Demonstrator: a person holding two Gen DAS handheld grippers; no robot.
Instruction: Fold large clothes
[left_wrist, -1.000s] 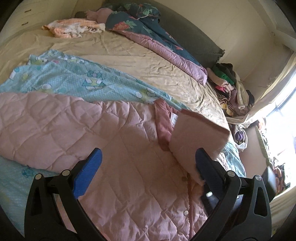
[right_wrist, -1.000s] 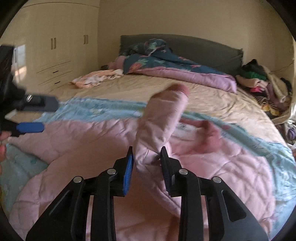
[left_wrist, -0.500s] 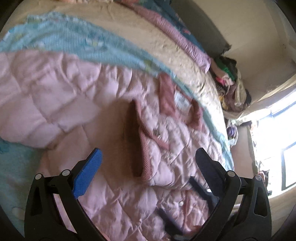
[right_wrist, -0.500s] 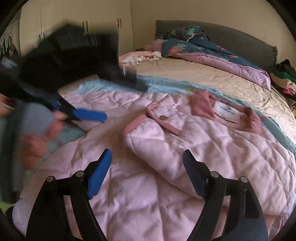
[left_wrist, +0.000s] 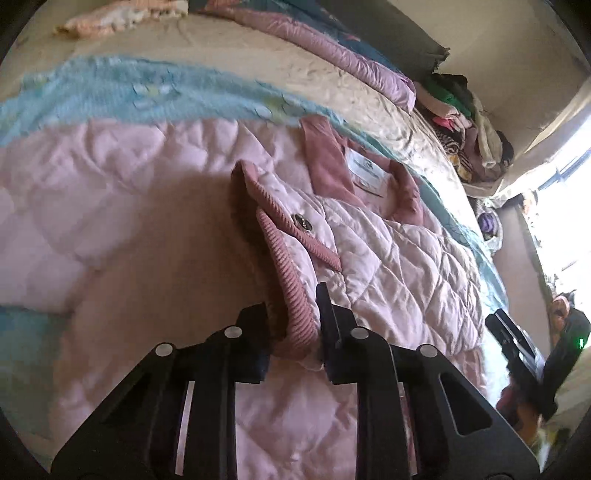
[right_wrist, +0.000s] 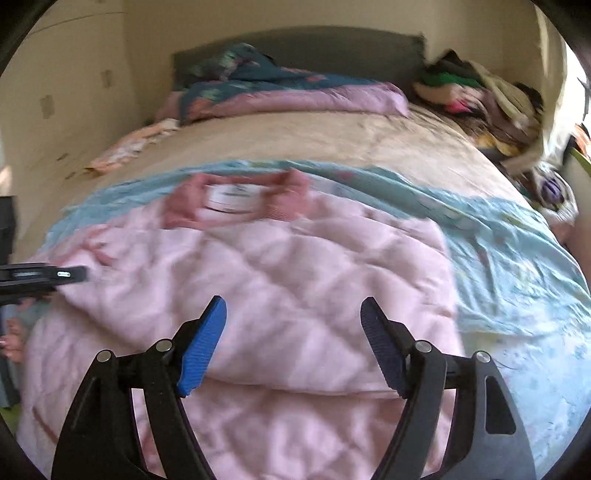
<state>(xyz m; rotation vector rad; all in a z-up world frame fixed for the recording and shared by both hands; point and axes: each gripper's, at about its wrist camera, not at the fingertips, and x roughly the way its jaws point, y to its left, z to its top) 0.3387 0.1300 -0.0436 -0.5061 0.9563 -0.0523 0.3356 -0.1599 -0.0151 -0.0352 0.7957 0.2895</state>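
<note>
Pink quilted jacket (left_wrist: 399, 266) lying spread across the foot half of the bed (left_wrist: 332, 85), collar and white label (right_wrist: 234, 197) toward the headboard, over a light-blue patterned sheet (right_wrist: 517, 266). One sleeve, raised in the air a second ago by the right gripper, now lies folded across the jacket's front, its ribbed cuff (left_wrist: 291, 291) ending near the middle of the garment. The left gripper (left_wrist: 295, 314), spread wide half a second ago, is now clenched on that cuff. The right gripper (right_wrist: 293, 343) has let go; its blue pads (right_wrist: 201, 350) stand wide apart over the jacket's lower part, grasping nothing. Judgement: the first sleeve fold is laid, and the left gripper's new hold suggests the cuff is about to be tugged straight or repositioned before the other side is folded. Beyond the jacket: a rumpled duvet (right_wrist: 295, 96) at the headboard edge, a heap of clothes (right_wrist: 480, 96) at the bed's far right corner.
</note>
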